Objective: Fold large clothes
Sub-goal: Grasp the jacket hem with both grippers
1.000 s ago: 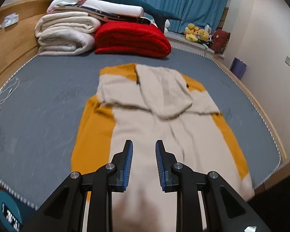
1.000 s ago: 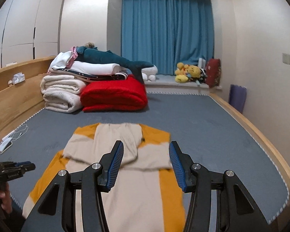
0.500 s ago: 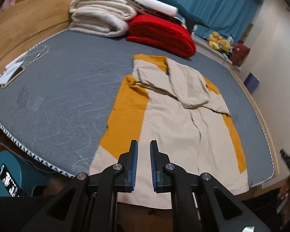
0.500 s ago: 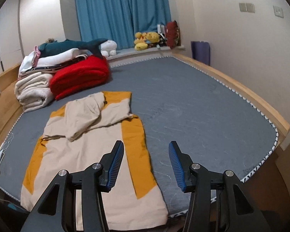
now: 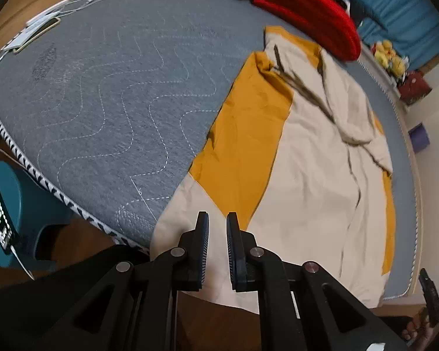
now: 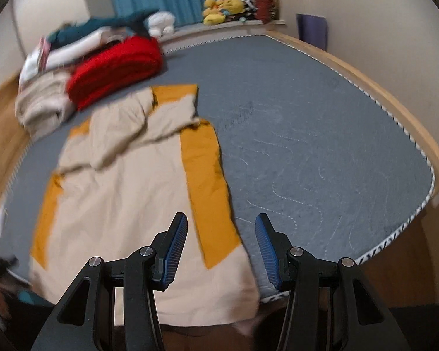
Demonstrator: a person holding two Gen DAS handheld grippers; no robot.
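Observation:
A large cream and orange garment (image 5: 307, 158) lies spread on the grey bed, its sleeves and hood folded over the chest at the far end; it also shows in the right wrist view (image 6: 125, 181). Its hem hangs over the near bed edge. My left gripper (image 5: 217, 234) hovers above the hem's left corner with its jaws nearly closed and nothing between them. My right gripper (image 6: 221, 234) is open and empty above the hem's right corner, over the orange side panel.
The grey quilted mattress (image 5: 102, 93) has a wooden frame (image 6: 395, 108). Folded blankets and a red quilt (image 6: 117, 64) are stacked at the far end. A phone and cables (image 5: 41, 26) lie at the left edge. A teal stool (image 5: 5, 216) stands beside the bed.
Both grippers dropped lower and tilted down toward the hem at the near bed edge. The left jaws stayed almost closed; the right jaws stayed wide.

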